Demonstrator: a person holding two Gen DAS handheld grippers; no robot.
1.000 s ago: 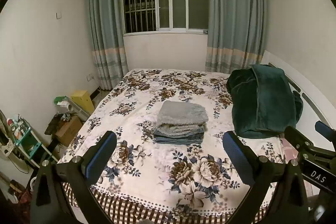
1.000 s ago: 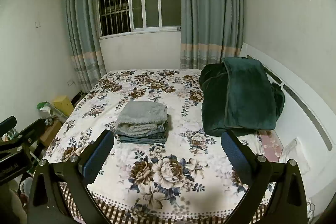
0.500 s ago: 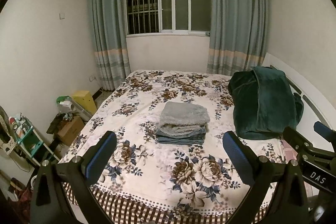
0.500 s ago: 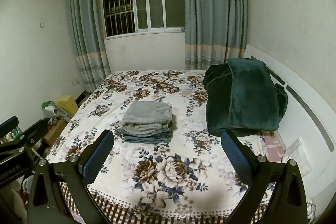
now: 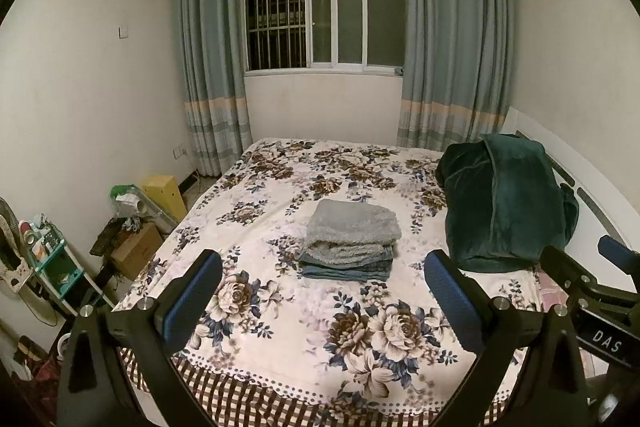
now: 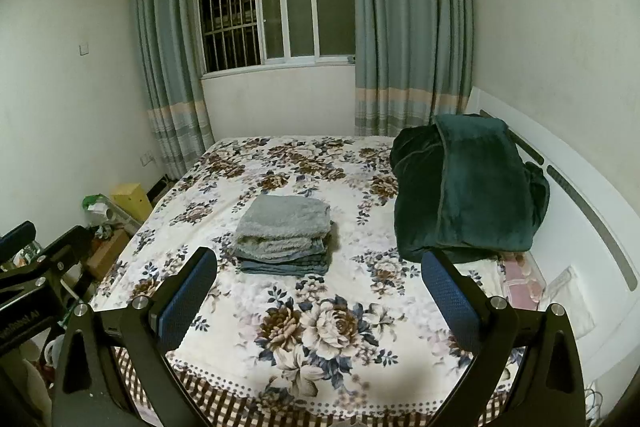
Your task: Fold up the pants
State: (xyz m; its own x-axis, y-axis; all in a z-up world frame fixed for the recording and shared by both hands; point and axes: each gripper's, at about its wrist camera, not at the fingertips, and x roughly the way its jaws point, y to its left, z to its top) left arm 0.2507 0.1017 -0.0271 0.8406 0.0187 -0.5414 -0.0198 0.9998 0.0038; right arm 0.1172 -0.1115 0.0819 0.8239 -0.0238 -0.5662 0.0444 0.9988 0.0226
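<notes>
A stack of folded pants [image 5: 350, 241] lies in the middle of the floral bed [image 5: 280, 327], grey fleece ones on top and blue jeans at the bottom. It also shows in the right wrist view [image 6: 285, 235]. My left gripper [image 5: 322, 297] is open and empty, held back above the bed's near edge. My right gripper [image 6: 318, 297] is open and empty too, at the same distance. The right gripper's body [image 5: 592, 291] shows at the right edge of the left wrist view, and the left gripper's body [image 6: 36, 279] at the left edge of the right wrist view.
A dark green blanket [image 6: 468, 187] is heaped at the right against the white headboard [image 6: 580, 211]. A cardboard box [image 5: 134, 249], a yellow box [image 5: 166, 189] and a small teal shelf [image 5: 56, 267] stand on the floor left of the bed. Curtained window behind.
Both grippers have tilted up and drawn back a little, so the bed and the stack sit lower in view. The stack has not moved.
</notes>
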